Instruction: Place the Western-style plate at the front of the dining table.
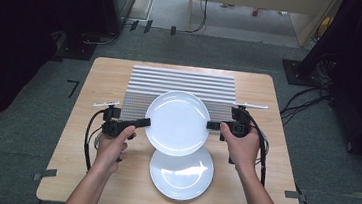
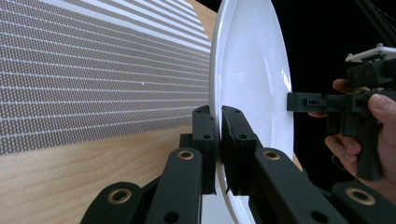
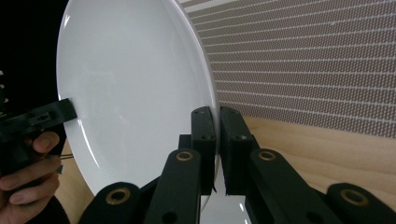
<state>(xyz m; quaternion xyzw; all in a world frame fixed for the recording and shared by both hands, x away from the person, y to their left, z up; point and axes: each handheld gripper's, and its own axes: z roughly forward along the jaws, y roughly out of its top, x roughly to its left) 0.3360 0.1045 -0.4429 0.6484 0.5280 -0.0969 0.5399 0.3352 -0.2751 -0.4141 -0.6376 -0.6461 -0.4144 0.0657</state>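
carrying the upper plate (image 1: 177,122) is, by my reading, the step in hand: the left gripper (image 1: 143,122) and right gripper (image 1: 212,125) each clamp its thin rim from opposite sides, so it hangs between them, above a second plate (image 1: 180,172) on the table (image 1: 74,142). both plates are glossy white, round and shallow. beyond the jaws lies a ribbed grey mat (image 1: 180,84). next calls for level, matched hands, lest the slick rim slip.

Both forearms are bare, and each hand carries a black two-jaw gripper, left gripper (image 1: 144,122) and right gripper (image 1: 212,125), with brass-ringed pivot holes, small screws and a trailing black cable.
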